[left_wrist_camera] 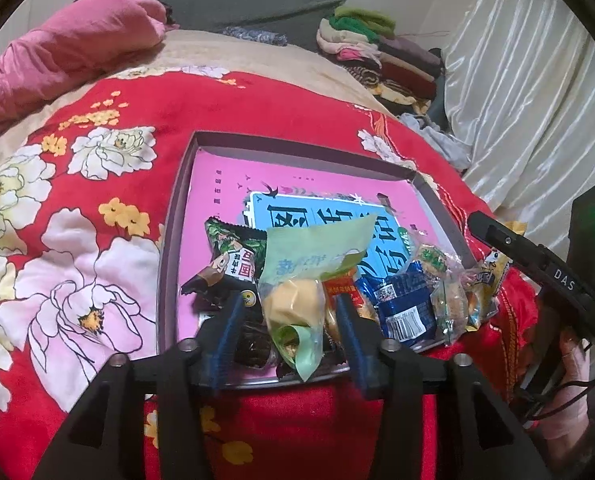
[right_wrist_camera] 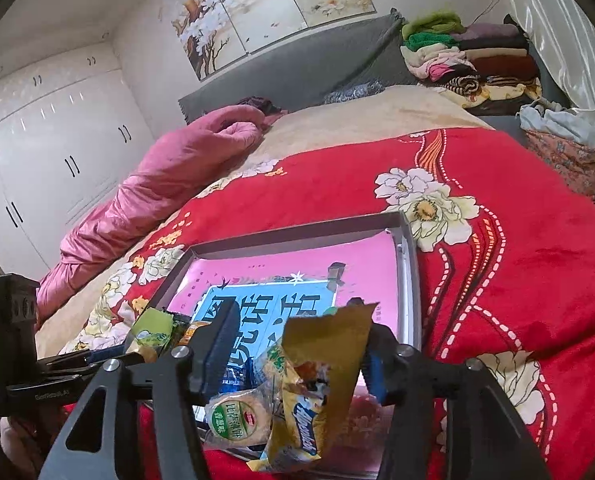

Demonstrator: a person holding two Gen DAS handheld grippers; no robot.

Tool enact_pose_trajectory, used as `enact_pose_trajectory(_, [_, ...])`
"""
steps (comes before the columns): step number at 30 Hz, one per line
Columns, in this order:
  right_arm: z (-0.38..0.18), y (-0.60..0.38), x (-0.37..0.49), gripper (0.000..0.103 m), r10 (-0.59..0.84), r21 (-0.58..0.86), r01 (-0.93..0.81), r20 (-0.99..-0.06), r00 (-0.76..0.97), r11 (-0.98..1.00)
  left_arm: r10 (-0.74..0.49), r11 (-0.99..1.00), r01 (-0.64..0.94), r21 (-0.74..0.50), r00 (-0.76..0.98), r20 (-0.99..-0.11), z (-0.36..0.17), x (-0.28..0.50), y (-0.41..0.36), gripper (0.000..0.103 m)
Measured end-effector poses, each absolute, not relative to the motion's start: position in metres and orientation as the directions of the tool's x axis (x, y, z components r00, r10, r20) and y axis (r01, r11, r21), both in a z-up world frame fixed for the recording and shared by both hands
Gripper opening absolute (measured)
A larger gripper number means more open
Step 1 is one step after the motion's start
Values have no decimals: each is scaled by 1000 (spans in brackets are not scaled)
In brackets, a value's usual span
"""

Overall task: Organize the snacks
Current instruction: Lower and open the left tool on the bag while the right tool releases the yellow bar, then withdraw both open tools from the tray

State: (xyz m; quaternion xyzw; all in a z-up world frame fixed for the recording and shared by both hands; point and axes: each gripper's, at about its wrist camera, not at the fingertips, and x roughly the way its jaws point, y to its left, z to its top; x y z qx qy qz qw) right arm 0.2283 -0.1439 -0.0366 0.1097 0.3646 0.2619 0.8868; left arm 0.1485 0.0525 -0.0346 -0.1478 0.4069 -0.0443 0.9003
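Here both tongs (left_wrist_camera: pixel 289 320) (right_wrist_camera: pixel 297 344) tilt downward, apart, over tray (left_wrist_camera: pixel 169 240)

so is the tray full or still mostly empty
Mostly empty: the snack packets crowd only the near end of the tray; its pink floor beyond is bare.

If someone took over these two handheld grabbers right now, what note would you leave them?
Left gripper: open around a pale green translucent pastry packet, pads not pressing.
Right gripper: open around a yellow foil snack packet, which looks released.
Both packets sit with other wrapped snacks piled at the near edge of the shallow grey box with a pink printed floor on the red floral blanket.
Left to do: spread or sort the pile.
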Motion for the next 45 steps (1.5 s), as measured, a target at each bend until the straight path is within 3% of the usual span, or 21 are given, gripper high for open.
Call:
enact_pose_trajectory(10, [-4, -155, 198, 73, 518, 335, -395, -509, 688, 855, -192, 956, -31, -291, 686, -702, -21, 138, 50, 74])
enact_pose_trajectory(20, [28, -141, 153, 90, 449, 189, -409, -464, 764, 893, -170, 961, -36, -276, 711, -683, -1, 120, 46, 80])
enact_pose_trajectory(37, [1, -112, 89, 98, 348, 151, -342, -682, 643, 928, -145, 961, -80, -266, 673, -726, -1, 62, 29, 83])
enact_pose_trajectory(45, [-2, -120, 76, 98, 311, 140, -306, -710, 632, 942, -138, 963, -90, -255, 648, -749, -6, 43, 24, 83])
